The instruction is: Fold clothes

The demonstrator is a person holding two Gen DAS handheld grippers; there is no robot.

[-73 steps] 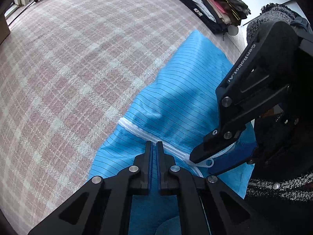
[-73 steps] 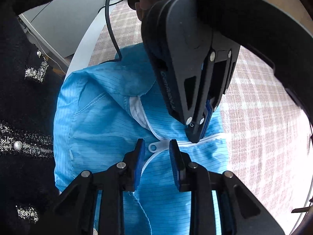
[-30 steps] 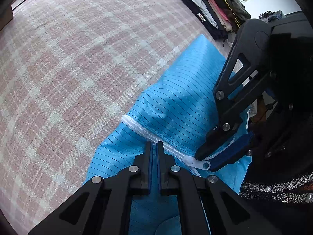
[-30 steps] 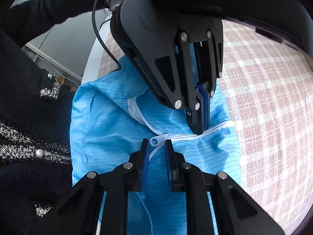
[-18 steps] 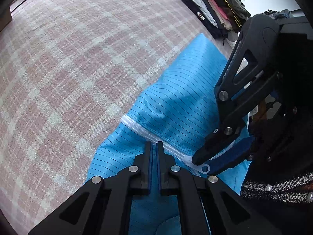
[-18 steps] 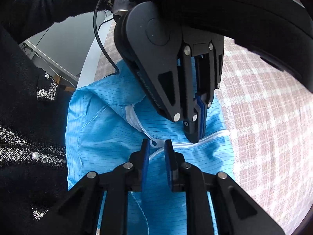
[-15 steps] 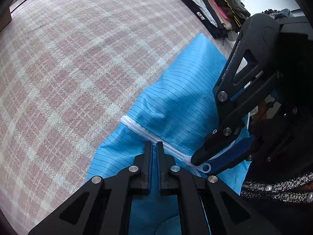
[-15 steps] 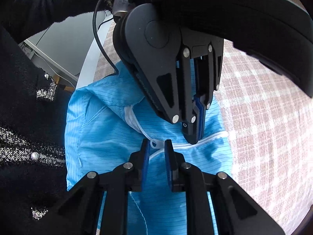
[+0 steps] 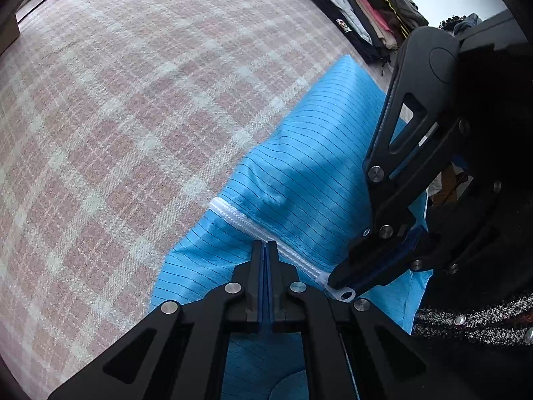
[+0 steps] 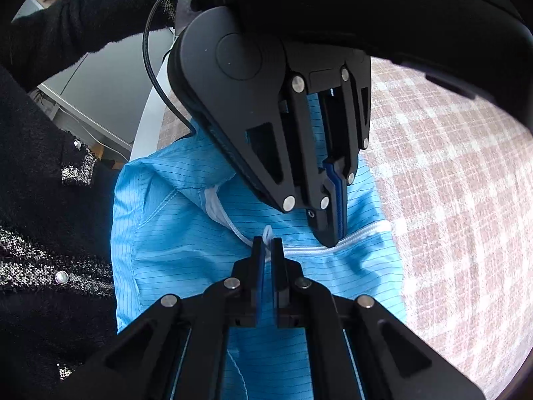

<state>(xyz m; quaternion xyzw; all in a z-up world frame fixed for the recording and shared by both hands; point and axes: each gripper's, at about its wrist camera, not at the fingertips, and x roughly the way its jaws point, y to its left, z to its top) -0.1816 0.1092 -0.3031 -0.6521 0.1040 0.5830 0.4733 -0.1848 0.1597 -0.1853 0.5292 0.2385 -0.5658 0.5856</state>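
Observation:
A light blue pinstriped garment (image 9: 309, 173) with a white zipper (image 9: 246, 223) lies on the pink plaid surface (image 9: 116, 116). My left gripper (image 9: 265, 245) is shut on the garment's fabric beside the zipper; it also shows from above in the right wrist view (image 10: 333, 240). My right gripper (image 10: 266, 241) is shut on the white zipper pull (image 10: 267, 233), just left of the left gripper. In the left wrist view the right gripper (image 9: 336, 281) comes in from the right, pinching the zipper pull (image 9: 344, 295).
A stack of folded dark, red and tan clothes (image 9: 359, 10) lies at the far right edge of the plaid surface. The person's black knit sleeve and body (image 10: 50, 266) fill the left of the right wrist view. A white table edge (image 10: 146, 123) runs behind the garment.
My right gripper's jaws have closed from a narrow gap onto the zipper pull. My left gripper has stayed shut on the fabric, hardly moving.

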